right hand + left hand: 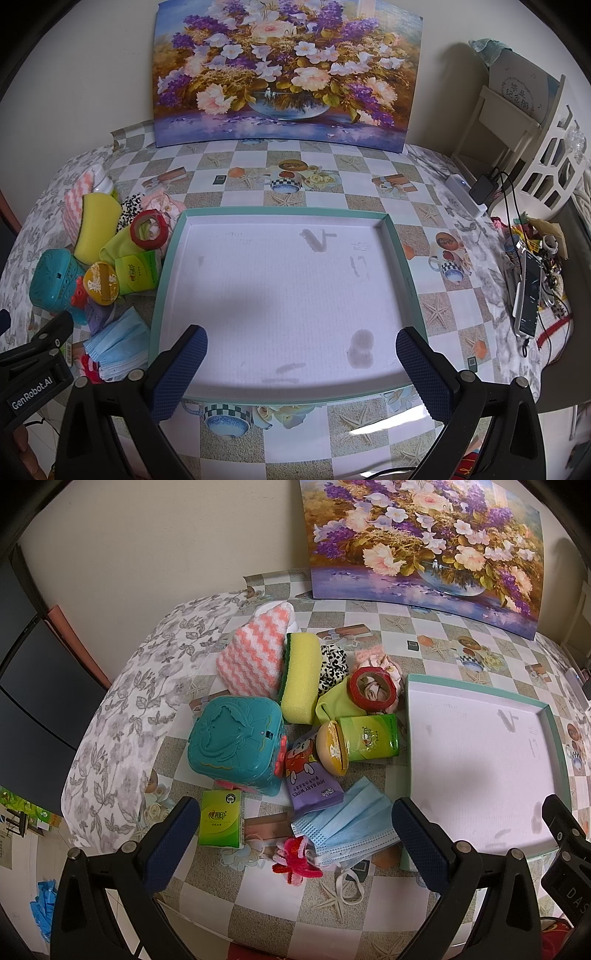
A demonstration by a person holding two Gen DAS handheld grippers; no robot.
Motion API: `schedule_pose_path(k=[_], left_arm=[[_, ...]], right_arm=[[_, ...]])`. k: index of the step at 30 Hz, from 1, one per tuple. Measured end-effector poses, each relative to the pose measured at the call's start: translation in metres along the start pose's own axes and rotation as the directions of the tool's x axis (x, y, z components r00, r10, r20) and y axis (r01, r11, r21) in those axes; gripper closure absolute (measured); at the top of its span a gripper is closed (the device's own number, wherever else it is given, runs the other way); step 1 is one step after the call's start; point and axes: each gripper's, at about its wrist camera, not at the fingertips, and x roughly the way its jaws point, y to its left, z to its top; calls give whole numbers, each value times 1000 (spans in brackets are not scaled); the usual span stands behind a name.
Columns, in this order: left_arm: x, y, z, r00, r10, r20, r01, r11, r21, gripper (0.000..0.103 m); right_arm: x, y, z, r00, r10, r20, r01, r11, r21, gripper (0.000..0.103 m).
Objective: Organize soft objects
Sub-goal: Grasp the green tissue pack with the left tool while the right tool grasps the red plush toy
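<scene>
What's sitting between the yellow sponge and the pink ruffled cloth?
A black-and-white leopard-print cloth lies between the yellow sponge and the pink ruffled cloth, seen best in the left wrist view.

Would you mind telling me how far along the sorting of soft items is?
Nothing looks done: the tray holds nothing. Nothing is in hand; the left hand-held gripper and right hand-held gripper are open. Left: the sponge, face mask and the rest of the pile.

Left of the shallow teal-rimmed tray [476,690], which lies flat with nothing in it, soft items sit heaped: yellow sponge [300,677] on edge, pink-and-white zigzag cloth [251,657] leaning behind it. Blue face mask [347,827] lies flat just beside the tray's near-left corner.
</scene>
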Motion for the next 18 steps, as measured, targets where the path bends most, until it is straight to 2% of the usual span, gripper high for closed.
schedule_pose_path(k=[11, 13, 15, 18], left_arm=[[1, 5, 0, 1000, -18, -4, 18, 1000, -13, 0], [2, 12, -2, 999, -51, -13, 51, 998, -28, 0], [4, 22, -1, 998, -59, -18, 58, 997, -48, 0], [12, 45, -1, 999, -40, -34, 37, 995, -93, 0]], right_arm=[[0, -9, -6, 1000, 18, 5, -18, 1000, -8, 0], [0, -3, -7, 998, 56, 8, -56, 998, -21, 0], [4, 4, -6, 991, 135, -12, -135, 990, -25, 0], [12, 21, -7, 965, 254, -63, -256, 966, -23, 0]])
